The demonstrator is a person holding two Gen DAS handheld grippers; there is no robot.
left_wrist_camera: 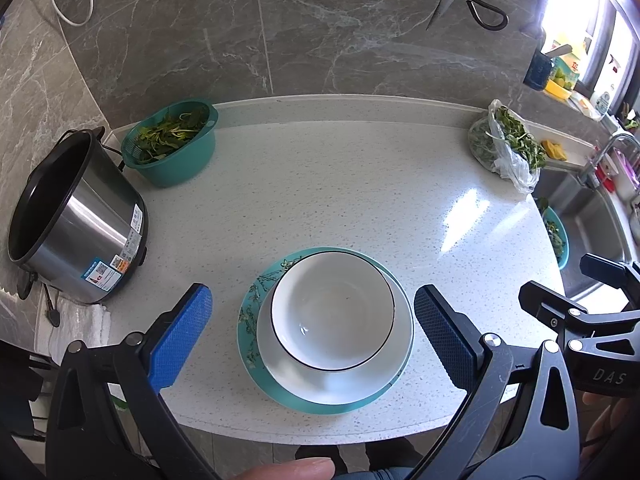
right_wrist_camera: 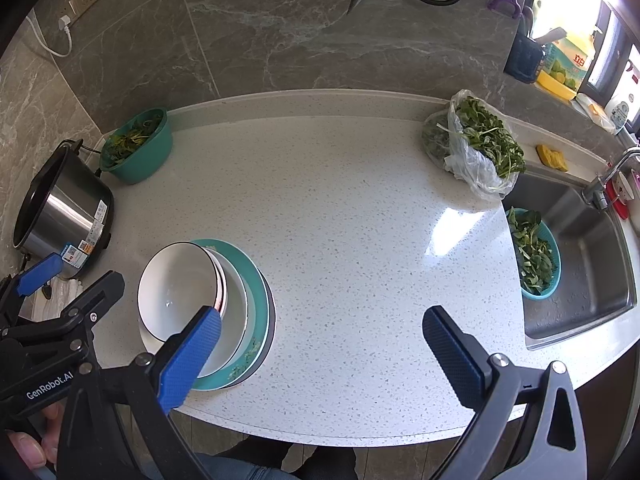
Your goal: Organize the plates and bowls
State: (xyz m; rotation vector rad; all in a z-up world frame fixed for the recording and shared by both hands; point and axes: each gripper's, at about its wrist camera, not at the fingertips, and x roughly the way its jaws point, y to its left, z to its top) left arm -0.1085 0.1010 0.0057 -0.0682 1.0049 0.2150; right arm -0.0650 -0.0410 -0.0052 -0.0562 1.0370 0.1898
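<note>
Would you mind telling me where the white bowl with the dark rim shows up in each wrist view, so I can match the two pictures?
Left wrist: the white bowl sits low in the centre, atop the stacked plates, between the open fingers of the left gripper.
Right wrist: the white bowl lies lower left, its near edge hidden by the right gripper's left finger.
Shared landmark: the steel pot stands at the left edge in both.

A bowl (left_wrist_camera: 333, 322) sits on top of a stack of plates (left_wrist_camera: 276, 384) near the front edge of the bench (left_wrist_camera: 340, 184). A pot (left_wrist_camera: 76, 224) stands at the left edge, with a basket of greens (left_wrist_camera: 170, 144) behind it in the back left corner. A bag of greens (left_wrist_camera: 506, 142) lies at the back right, beside the sink (right_wrist_camera: 580, 248), which holds another basket (right_wrist_camera: 534, 254).
</note>
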